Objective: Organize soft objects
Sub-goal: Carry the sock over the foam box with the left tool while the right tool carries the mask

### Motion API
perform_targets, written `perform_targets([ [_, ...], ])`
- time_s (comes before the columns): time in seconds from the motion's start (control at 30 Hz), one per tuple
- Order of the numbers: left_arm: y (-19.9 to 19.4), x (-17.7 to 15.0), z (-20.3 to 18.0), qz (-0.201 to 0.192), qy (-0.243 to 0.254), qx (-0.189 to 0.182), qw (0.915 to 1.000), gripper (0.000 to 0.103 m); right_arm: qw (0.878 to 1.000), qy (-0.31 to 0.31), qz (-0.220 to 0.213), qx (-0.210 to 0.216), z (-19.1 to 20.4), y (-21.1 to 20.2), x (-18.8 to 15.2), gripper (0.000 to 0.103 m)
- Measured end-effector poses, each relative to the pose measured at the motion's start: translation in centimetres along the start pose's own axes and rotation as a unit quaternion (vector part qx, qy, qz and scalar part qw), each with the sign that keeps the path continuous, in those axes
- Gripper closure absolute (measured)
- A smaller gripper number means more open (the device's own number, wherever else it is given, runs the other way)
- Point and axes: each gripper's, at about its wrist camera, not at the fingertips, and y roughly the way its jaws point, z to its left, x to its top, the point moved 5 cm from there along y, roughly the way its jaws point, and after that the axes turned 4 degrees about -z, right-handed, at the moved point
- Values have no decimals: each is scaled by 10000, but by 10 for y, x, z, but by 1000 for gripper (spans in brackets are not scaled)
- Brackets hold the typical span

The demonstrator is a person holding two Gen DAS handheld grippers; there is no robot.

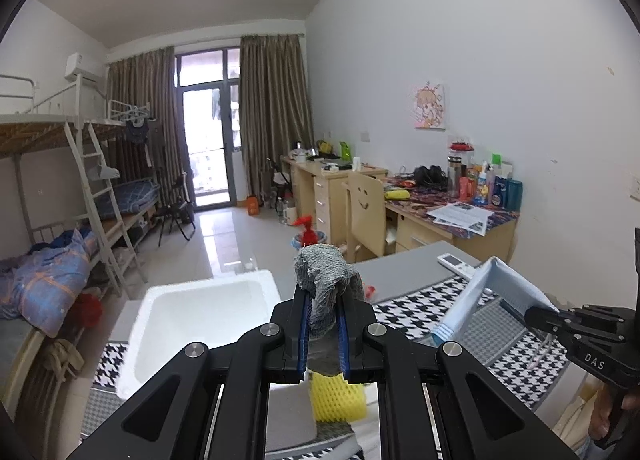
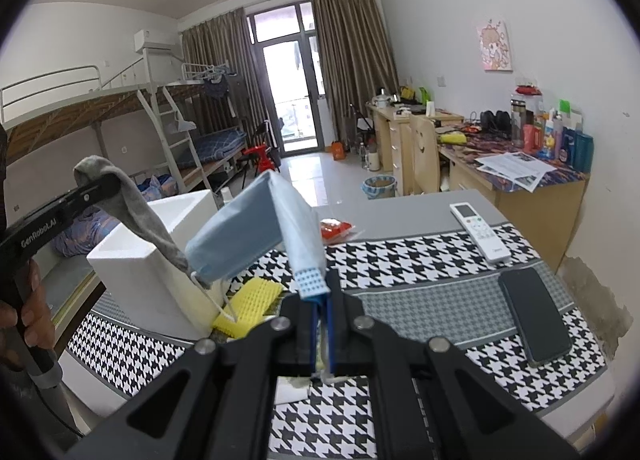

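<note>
Sock [image 1: 324, 292] and mask [image 2: 256, 227] are both in the air, so the carrying step is in hand: each soft thing is lifted off the houndstooth cloth [image 2: 400, 260] and needs a home. The left gripper [image 1: 323, 324] is clamped tight on the grey sock, which bunches above the pads and drapes down between them. The right gripper [image 2: 320, 300] pinches one end of the blue face mask, jaws all but touching, the mask folded over and standing up from the fingers with its ear loop dangling.

Just beside them sits the white foam box [image 1: 208, 308], open-topped, at the left edge of the table; that looks the likely drop-off. A yellow foam net [image 2: 252, 304] lies on the cloth against the box, not yet collected.

My guess at the next move: swing the sock over the box mouth, low enough that the trailing end clears the rim, then let go; the mask follows.

Both tools are held near level, noses dipped slightly, left one high beside the box, a hand [image 2: 24, 312] wrapped round its handle.
</note>
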Motion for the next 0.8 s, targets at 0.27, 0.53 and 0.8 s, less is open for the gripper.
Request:
perform_targets([
  [0.27, -3, 20, 26, -196, -108, 296, 9993, 91, 9999, -19, -97, 124, 7, 4, 12, 98],
  [0.53, -7, 37, 50, -284, -215, 712, 9968, 91, 9995, -50, -122, 284, 17, 9, 15, 98],
  [0.8, -1, 32, 67, -58, -287, 970, 9949, 91, 9989, -93, -129, 433, 25, 13, 17, 98],
])
